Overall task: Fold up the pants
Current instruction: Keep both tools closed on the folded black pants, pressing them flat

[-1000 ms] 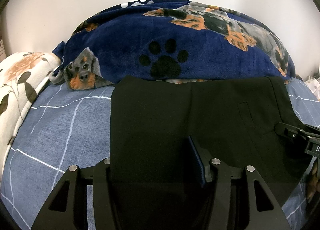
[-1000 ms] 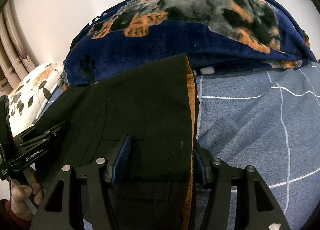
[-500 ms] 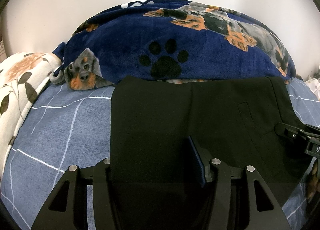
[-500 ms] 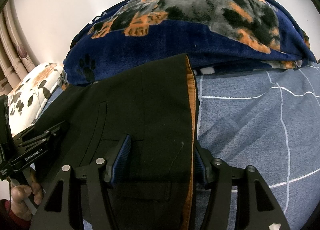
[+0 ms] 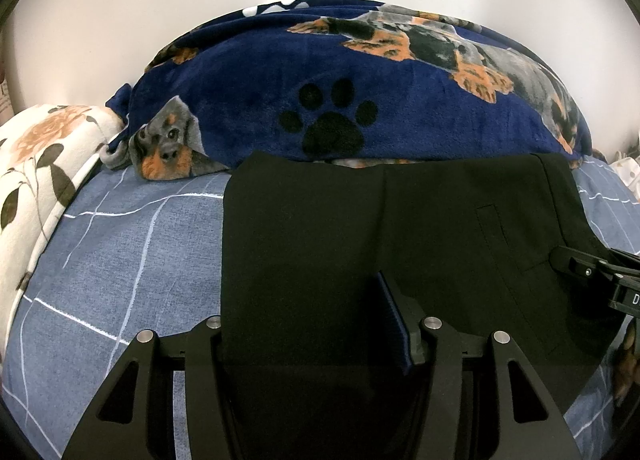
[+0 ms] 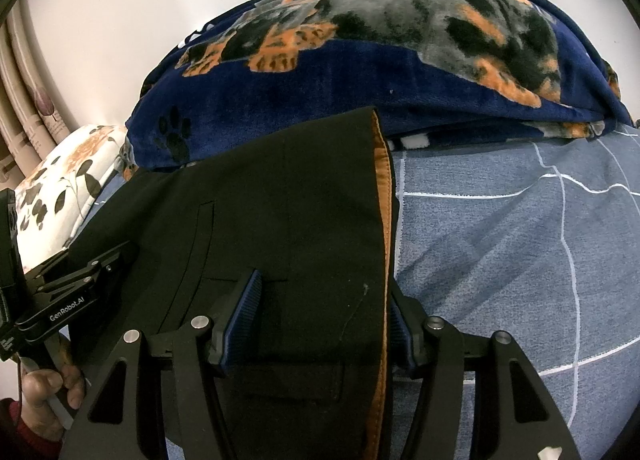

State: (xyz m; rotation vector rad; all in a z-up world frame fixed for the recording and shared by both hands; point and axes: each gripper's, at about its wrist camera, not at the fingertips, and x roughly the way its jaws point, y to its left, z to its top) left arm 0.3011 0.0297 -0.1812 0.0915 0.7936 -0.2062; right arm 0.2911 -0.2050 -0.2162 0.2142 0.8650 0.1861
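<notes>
Black pants (image 5: 360,227) lie folded on a blue checked bedsheet (image 5: 132,244); their far edge touches a dog-print blanket. They also show in the right wrist view (image 6: 288,219), with an orange-brown lining along the right edge. My left gripper (image 5: 316,324) stands wide open over the near left part of the pants; fabric hides its left finger. My right gripper (image 6: 320,320) is open astride the pants' right edge, pads apart, fabric lying between them. The other gripper shows in each view, at the far right (image 5: 592,272) and the far left (image 6: 68,292).
A navy blanket (image 5: 360,91) with dogs and paw prints is heaped along the wall behind the pants. A floral pillow (image 5: 36,163) lies at the left. A curtain (image 6: 24,107) hangs at the far left. The person's hand (image 6: 44,392) holds the left gripper.
</notes>
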